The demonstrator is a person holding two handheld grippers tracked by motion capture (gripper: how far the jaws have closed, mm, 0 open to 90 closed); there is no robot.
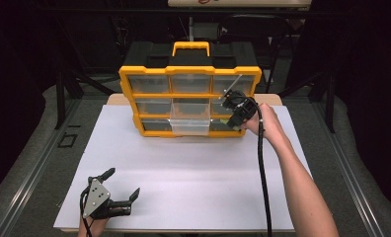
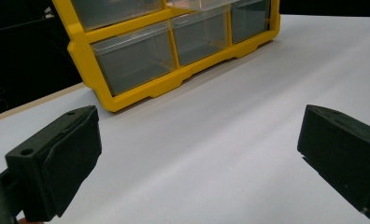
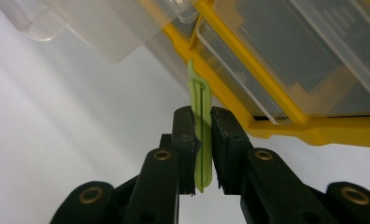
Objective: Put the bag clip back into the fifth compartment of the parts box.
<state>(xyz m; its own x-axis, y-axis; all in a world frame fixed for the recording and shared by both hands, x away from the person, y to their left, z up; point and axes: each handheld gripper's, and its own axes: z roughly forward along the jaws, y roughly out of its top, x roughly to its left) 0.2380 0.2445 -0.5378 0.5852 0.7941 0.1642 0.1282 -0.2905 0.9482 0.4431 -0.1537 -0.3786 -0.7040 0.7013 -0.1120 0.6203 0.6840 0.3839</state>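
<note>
White table (image 1: 183,187): left gripper (image 1: 122,185) agape; right gripper (image 3: 202,140) clamped on green clip (image 3: 201,100).

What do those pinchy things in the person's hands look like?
Both are black two-jaw tongs. The left tongs carry a grey three-cornered plate on top and have chunky block-shaped pads. The right tongs have brass-coloured rivets, and a black cable trails from them. The forearms are bare, no sleeves.

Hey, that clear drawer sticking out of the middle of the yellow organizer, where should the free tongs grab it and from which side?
Probably take the pulled-out clear drawer by its front wall, coming from the person's side of the white table. It juts forward from the yellow organizer, so that front lip is the exposed part. The left tongs stand open and empty; the right tongs hold a green clip.
</note>
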